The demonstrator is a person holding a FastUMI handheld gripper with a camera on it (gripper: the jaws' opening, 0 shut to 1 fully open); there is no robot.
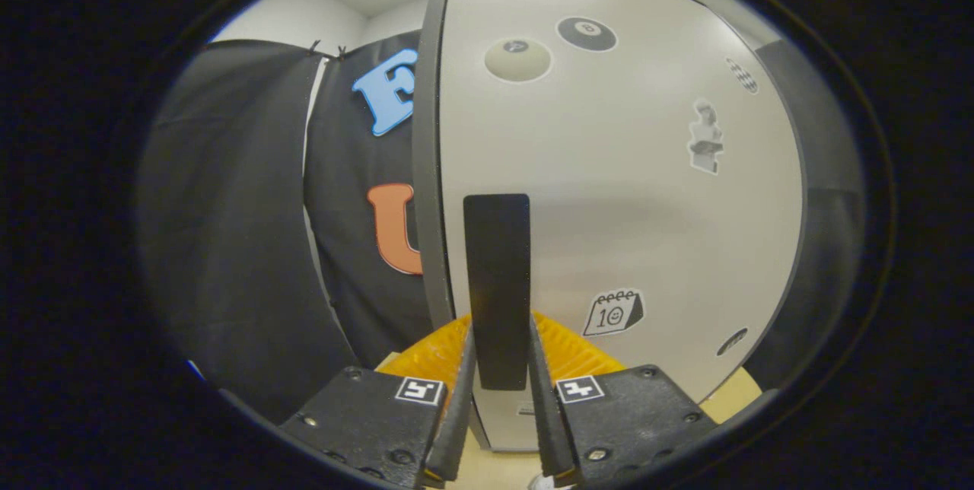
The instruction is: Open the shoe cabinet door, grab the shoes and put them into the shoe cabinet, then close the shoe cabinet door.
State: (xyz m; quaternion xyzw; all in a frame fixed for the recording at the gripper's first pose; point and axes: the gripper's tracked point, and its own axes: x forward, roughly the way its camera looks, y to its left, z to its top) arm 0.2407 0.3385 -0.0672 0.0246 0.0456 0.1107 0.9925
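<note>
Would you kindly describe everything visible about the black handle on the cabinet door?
The black handle is a flat, upright bar with a matte look, mounted near the left edge of the pale cabinet door. Its lower part sits between the fingers of the gripper, which close in on both its sides; they appear to press on it. Beyond it, nothing else touches it.

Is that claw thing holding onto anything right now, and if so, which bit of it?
Yes. The gripper is closed on the black handle of the cabinet door, its two fingers pressing the lower end of the handle from either side.
</note>
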